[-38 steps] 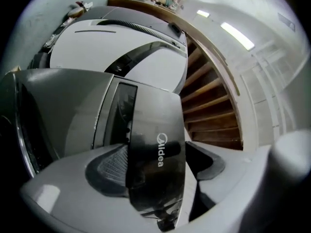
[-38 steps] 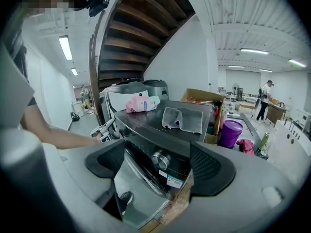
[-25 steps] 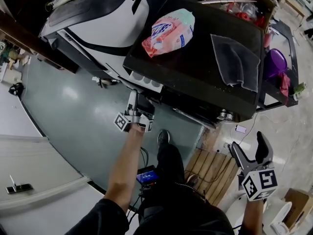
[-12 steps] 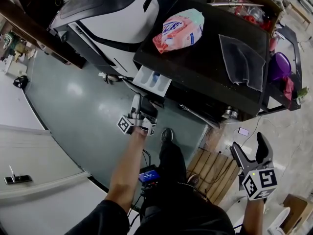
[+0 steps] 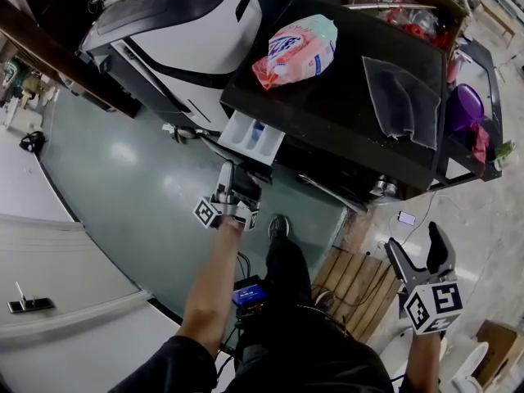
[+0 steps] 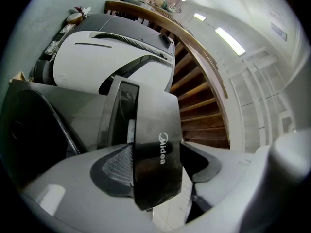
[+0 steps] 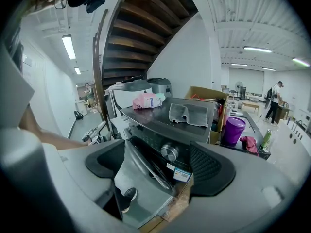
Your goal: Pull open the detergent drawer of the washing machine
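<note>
2 things top the black washer (image 5: 327, 113): pink bag (image 5: 295, 50), grey towel (image 5: 399, 101)

glossy black drawer front (image 6: 154, 166), matt cloth (image 5: 399, 98)

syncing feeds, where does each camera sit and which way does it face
Head view: on the person's head, steeply down at the washing machine and pulled-out drawer; shows left forearm, legs, left gripper, right gripper.
Left gripper view: on that gripper, tilted up at the drawer front, jaws just closed tighter on it; only jaws show.
Right gripper view: on that gripper, facing the machine's dial; shows open empty jaws, left forearm.
Shared: head and right gripper views both show the pink bag and grey towel.
</note>
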A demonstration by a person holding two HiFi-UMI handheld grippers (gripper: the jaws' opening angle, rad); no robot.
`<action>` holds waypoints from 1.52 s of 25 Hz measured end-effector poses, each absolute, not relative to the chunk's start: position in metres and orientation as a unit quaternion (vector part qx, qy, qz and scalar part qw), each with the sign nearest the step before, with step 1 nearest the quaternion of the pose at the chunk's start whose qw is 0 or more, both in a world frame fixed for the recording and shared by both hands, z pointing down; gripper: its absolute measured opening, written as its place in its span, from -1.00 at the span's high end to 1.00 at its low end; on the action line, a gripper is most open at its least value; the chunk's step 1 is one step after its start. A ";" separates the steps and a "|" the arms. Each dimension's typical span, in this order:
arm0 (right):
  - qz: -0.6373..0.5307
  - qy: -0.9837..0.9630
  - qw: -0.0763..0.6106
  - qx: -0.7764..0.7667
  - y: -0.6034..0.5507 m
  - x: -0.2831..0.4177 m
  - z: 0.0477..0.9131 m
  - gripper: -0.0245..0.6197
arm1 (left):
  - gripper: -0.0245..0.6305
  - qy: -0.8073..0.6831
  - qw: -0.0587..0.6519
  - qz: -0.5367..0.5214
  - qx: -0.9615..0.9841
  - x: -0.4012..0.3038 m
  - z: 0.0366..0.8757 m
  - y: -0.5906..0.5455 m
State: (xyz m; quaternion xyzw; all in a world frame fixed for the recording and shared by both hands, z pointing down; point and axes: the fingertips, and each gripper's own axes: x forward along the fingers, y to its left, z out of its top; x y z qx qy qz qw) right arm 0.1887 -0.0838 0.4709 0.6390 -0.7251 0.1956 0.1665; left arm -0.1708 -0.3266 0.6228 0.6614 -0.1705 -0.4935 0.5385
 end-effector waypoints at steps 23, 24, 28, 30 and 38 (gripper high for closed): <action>0.188 -0.751 0.166 0.610 -0.075 0.162 0.467 -0.30 | -0.28 -0.198 0.545 -0.421 0.698 -0.197 0.633 -0.285; 0.187 -0.752 0.165 0.611 -0.073 0.162 0.466 -0.30 | -0.28 -0.204 0.544 -0.419 0.698 -0.200 0.633 -0.284; 0.183 -0.755 0.158 0.610 -0.063 0.163 0.460 -0.30 | -0.28 -0.212 0.533 -0.418 0.704 -0.211 0.622 -0.275; 0.182 -0.757 0.155 0.609 -0.057 0.162 0.458 -0.30 | -0.28 -0.211 0.524 -0.420 0.710 -0.218 0.610 -0.270; 0.173 -0.772 0.136 0.597 -0.035 0.150 0.445 -0.30 | -0.28 -0.219 0.490 -0.408 0.738 -0.242 0.556 -0.249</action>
